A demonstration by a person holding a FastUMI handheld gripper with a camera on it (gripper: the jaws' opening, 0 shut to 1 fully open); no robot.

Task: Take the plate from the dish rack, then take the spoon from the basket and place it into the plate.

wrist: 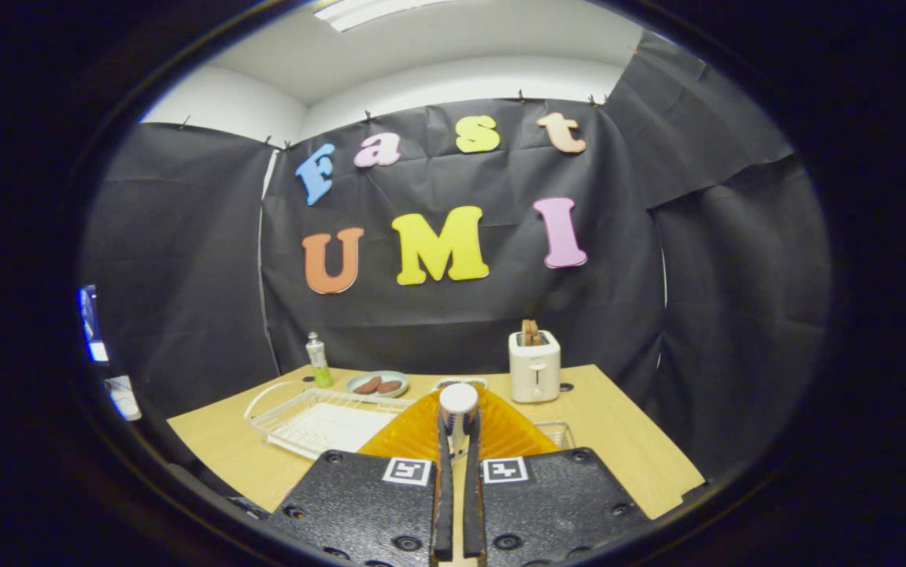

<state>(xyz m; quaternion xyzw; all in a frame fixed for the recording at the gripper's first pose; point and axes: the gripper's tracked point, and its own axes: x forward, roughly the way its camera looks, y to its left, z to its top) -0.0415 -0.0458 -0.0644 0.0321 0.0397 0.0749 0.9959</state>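
The gripper [457, 441] pinches the spoon's [458, 402] handle, round end up, both fingers [443, 504] pressed on it, just above the orange plate [508, 429]. Judged step 2 — the spoon must come down onto the plate and be released. The rack [319, 421] sits beside the plate; the toaster [534, 364] stands beyond — open tabletop [626, 441] on the other side.

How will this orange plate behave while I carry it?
The orange plate looks like ribbed, glossy plastic, so it is probably stiff and light. The gripper seems to pinch only its near rim with the jaws almost closed, so it may pivot or slip if swung.
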